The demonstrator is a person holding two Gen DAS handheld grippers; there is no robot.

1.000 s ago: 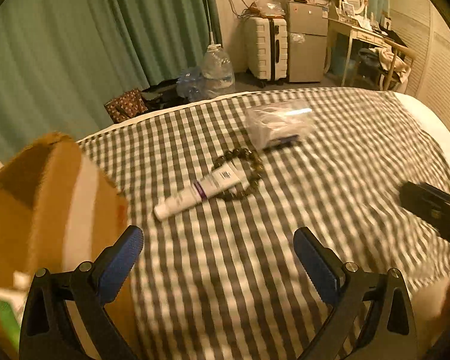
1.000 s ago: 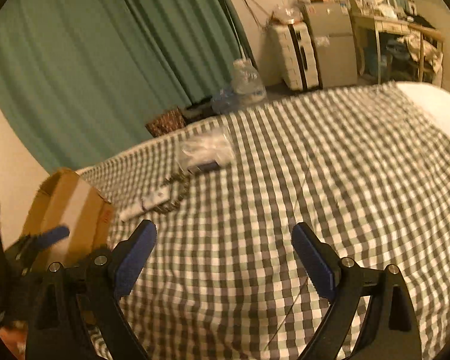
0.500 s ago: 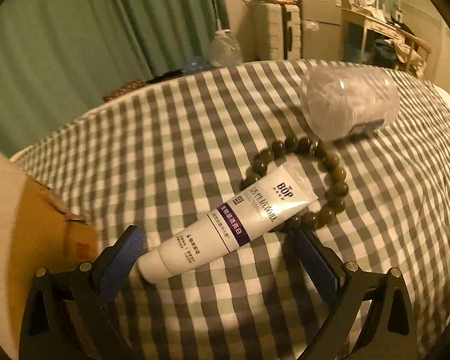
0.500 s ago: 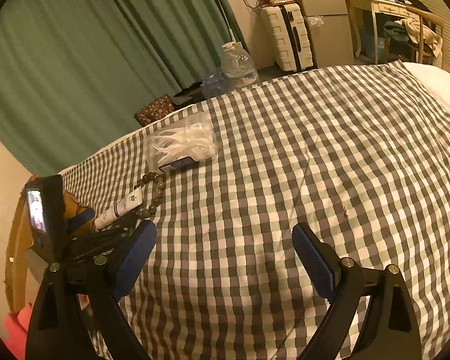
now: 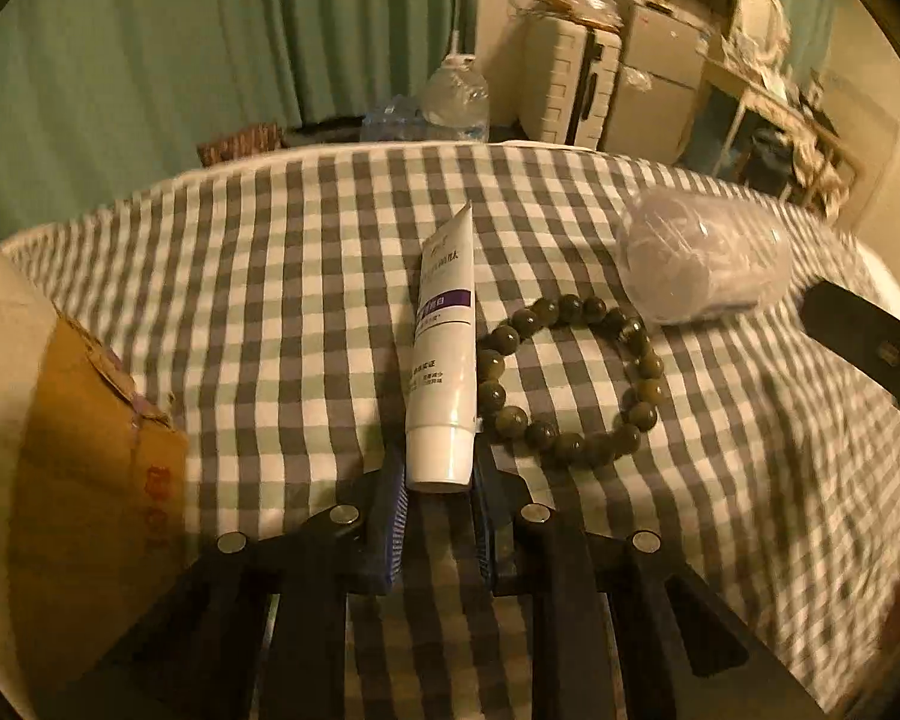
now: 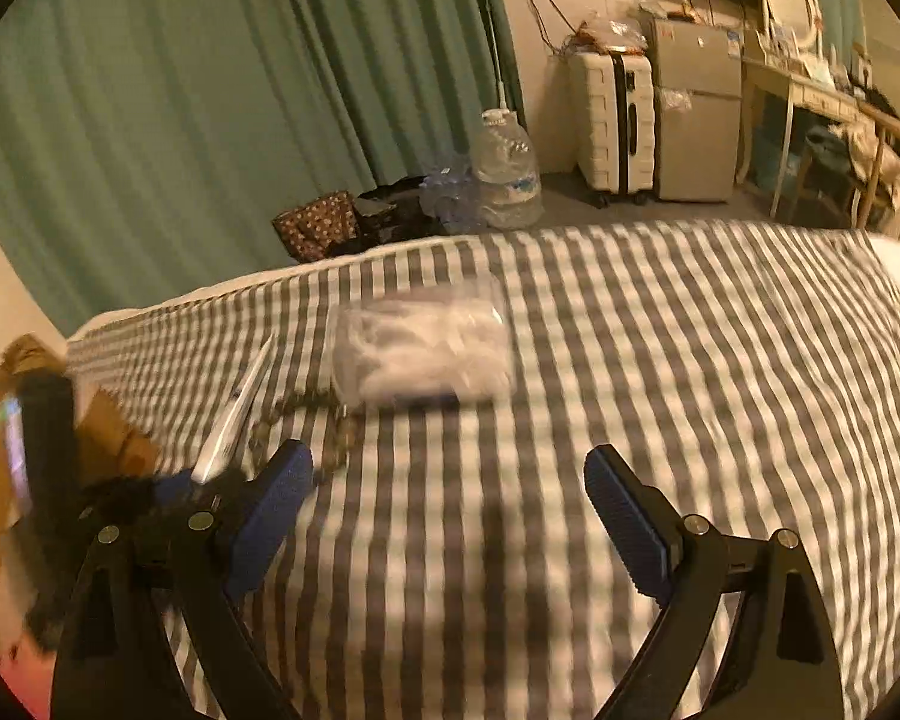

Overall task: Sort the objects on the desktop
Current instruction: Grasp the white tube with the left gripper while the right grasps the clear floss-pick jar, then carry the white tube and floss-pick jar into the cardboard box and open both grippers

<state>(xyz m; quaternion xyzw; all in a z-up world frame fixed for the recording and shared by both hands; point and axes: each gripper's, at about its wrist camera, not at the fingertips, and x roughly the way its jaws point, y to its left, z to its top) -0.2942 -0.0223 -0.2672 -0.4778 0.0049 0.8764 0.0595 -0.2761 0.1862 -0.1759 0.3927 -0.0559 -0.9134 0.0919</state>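
The white tube lies at the centre of the left wrist frame on the checked cloth, its cap end low and its flat crimped end pointing toward the top. The left gripper is closing, its blue pads set against both sides of the cap, so the tube is clamped between them. Just right of the tube lies a bead bracelet, its near beads touching the tube's side. Upper right of the bracelet, touching its far beads, lies a clear bag of white stuff. A cardboard box fills the left edge. In the right wrist frame, blurred, the right gripper stands wide apart over bare cloth with nothing between its fingers; the bag sits above them, mid-frame.
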